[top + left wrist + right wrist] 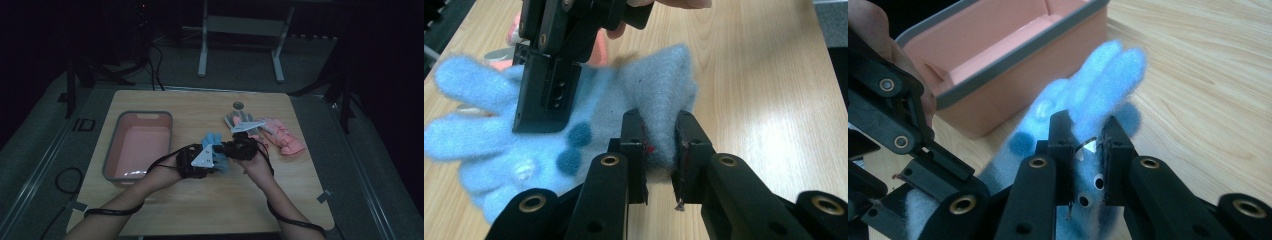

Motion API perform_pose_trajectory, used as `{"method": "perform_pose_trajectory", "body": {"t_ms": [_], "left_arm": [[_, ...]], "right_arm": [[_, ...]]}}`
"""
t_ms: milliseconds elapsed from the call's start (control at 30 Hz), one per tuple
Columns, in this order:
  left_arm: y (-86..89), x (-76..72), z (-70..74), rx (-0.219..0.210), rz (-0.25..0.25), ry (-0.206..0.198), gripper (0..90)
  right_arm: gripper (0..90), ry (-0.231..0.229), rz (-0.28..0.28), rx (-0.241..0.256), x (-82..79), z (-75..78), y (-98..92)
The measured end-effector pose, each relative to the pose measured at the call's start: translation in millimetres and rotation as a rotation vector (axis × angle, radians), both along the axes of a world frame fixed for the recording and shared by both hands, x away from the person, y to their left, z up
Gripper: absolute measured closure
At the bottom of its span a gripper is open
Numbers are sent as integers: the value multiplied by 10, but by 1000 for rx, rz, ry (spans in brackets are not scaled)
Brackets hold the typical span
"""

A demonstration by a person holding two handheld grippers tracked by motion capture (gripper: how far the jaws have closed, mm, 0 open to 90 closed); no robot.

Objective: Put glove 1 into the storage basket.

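Both grippers' jaws pinch the blue glove [644,95], hiding its middle.

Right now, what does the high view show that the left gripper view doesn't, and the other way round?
High view alone: the pink bin left of the work, and the grey glove and pink glove lying behind on the table. Left gripper view alone: the left hand-held gripper closed on a fold at the blue glove's cuff, and dark blue dots on the fabric. Both: the blue glove, the right hand-held gripper and the wooden table.
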State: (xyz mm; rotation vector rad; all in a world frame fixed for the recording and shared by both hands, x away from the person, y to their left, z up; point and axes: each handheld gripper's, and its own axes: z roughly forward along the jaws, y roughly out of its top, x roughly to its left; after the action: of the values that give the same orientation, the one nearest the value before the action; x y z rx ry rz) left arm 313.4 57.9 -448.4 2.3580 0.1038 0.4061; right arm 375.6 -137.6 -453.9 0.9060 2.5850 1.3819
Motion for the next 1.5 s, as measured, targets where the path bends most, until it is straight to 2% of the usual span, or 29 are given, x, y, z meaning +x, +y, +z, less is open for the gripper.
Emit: {"method": "perform_pose_trajectory", "body": {"t_ms": [233, 600, 1133, 1367, 1500], "left_arm": [[192, 14, 49, 19, 23, 4, 784], [463, 39, 156, 48, 60, -14, 784], [880, 56, 333, 63, 114, -31, 784], [1143, 43, 332, 72, 151, -24, 785], [1321, 32, 297, 73, 178, -11, 784]], "right_arm": [[797, 1, 18, 8, 54, 33, 225], [797, -12, 57, 15, 147, 127, 560], [797, -23, 111, 43, 264, 300, 1012], [797, -16, 136, 64, 302, 312, 1289], [798, -14, 157, 60, 315, 288, 1491]]}}
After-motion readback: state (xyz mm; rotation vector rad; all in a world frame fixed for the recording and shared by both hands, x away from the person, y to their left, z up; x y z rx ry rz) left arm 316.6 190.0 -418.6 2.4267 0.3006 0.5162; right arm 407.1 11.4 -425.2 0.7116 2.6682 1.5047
